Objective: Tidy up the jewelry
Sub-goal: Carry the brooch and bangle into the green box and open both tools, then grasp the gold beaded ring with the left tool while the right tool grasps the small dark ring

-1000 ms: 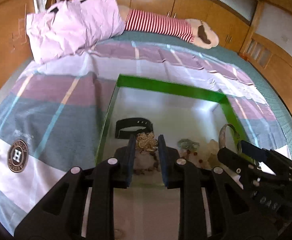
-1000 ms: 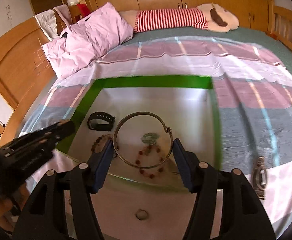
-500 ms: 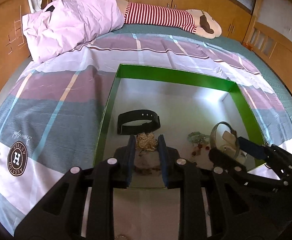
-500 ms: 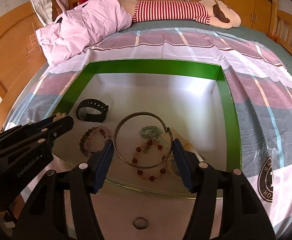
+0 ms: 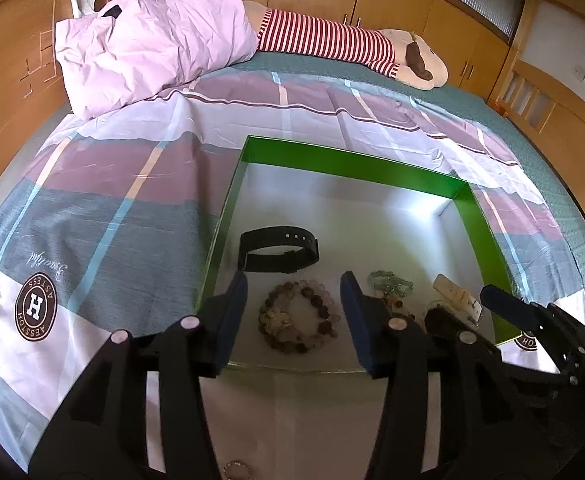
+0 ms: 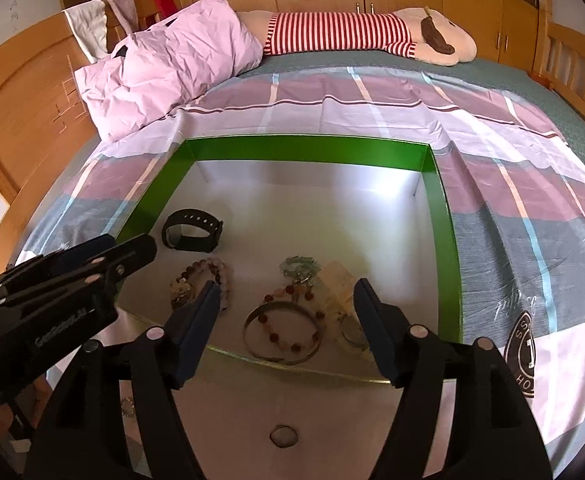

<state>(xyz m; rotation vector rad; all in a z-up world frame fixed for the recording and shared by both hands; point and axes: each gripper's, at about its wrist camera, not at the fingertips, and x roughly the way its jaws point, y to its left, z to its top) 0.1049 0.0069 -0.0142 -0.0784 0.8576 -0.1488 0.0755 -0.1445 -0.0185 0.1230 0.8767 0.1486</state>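
Note:
A green-walled box with a white floor sits on the bed. My left gripper hangs over its near left part, jaws opening. A brown bead bracelet with a gold charm lies loose on the floor below them. My right gripper is over the near middle of the box, jaws also opening. Beneath it a metal bangle lies flat around a red bead bracelet. No pad touches either piece. A black strap, a green piece and a pale clip also lie inside.
The box rests on a striped purple, grey and white bedsheet. A pink pillow and a striped plush toy lie at the far end. Small loose pieces sit on the sheet in front of the box. Wooden cabinets surround the bed.
The left jaws have spread and the gold-charm bracelet they pinched now lies on the box floor. The right jaws widened too, and the bangle dropped from between them onto the floor.

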